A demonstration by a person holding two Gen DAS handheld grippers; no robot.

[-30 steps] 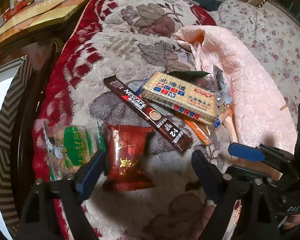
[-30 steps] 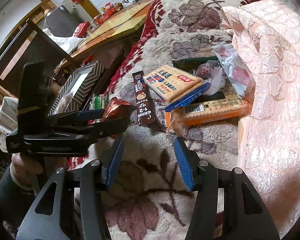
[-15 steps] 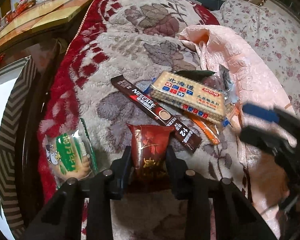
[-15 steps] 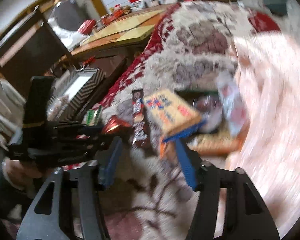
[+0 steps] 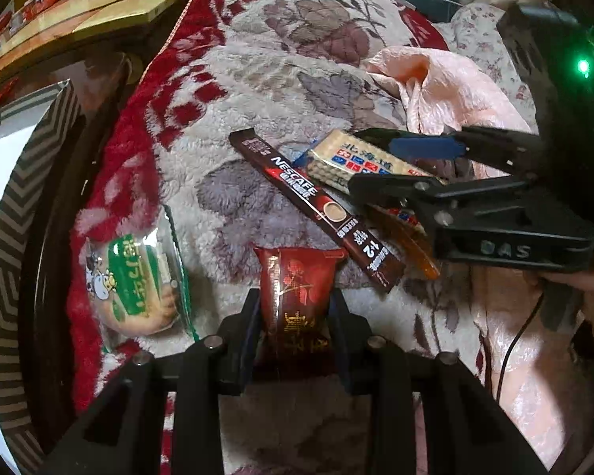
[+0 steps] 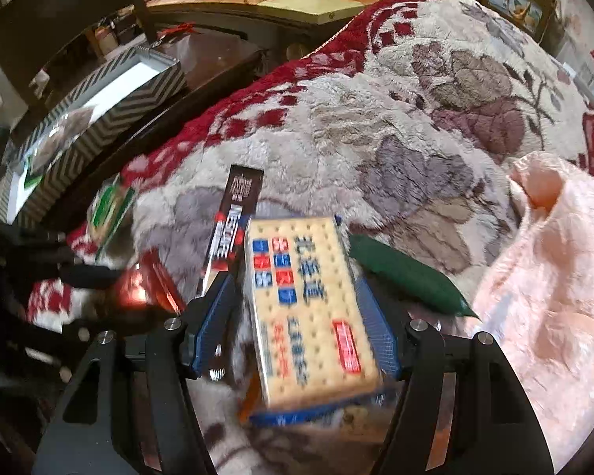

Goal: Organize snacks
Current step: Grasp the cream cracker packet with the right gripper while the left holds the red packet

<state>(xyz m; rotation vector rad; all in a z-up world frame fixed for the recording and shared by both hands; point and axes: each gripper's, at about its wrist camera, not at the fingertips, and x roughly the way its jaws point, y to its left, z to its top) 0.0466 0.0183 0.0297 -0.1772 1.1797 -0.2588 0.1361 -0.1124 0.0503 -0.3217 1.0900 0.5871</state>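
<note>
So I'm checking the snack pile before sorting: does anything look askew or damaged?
No damage shows. The snacks lie jumbled: the cracker pack sits crooked atop other packets, overlapping the coffee stick.

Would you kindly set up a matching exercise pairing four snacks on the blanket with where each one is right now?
Things:
1. red foil snack packet
2. cream cracker pack with blue squares
3. long brown Nescafe coffee stick
4. green-labelled clear biscuit bag

Places:
A. lying loose by the blanket's red edge
B. between the right gripper's open fingers
C. clamped in the left gripper
D. lying diagonally beside the cracker pack

Pairs: 1-C, 2-B, 3-D, 4-A
</note>
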